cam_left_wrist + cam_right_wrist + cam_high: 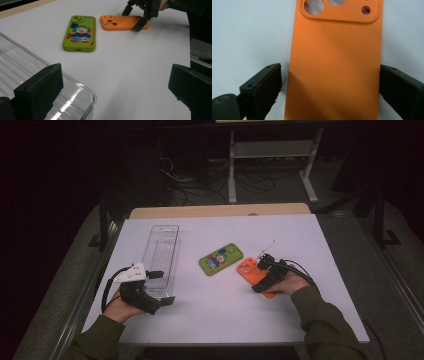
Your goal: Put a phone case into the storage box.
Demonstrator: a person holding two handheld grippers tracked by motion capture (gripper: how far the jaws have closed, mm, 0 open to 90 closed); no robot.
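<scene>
A green phone case (pixel 221 259) printed with a cartoon clown lies flat near the middle of the frame, on a white table (pixel 220 320); a clear plastic tray (pixel 161 256), long and narrow, lies left of centre, running from the upper part of the table toward the lower left; beyond the table's far edge, top centre, a pale metal frame (pixel 270 150) stands among dark cables (pixel 200 185) on the floor.

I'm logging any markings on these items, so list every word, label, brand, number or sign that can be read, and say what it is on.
No readable text anywhere in these pictures.
Green phone case: a cartoon clown picture, no letters or numbers to be made out.
Orange phone case: plain, camera cut-outs, no print.
Clear plastic tray: no label visible.
Left gripper and right gripper: no markings legible on them.
</scene>
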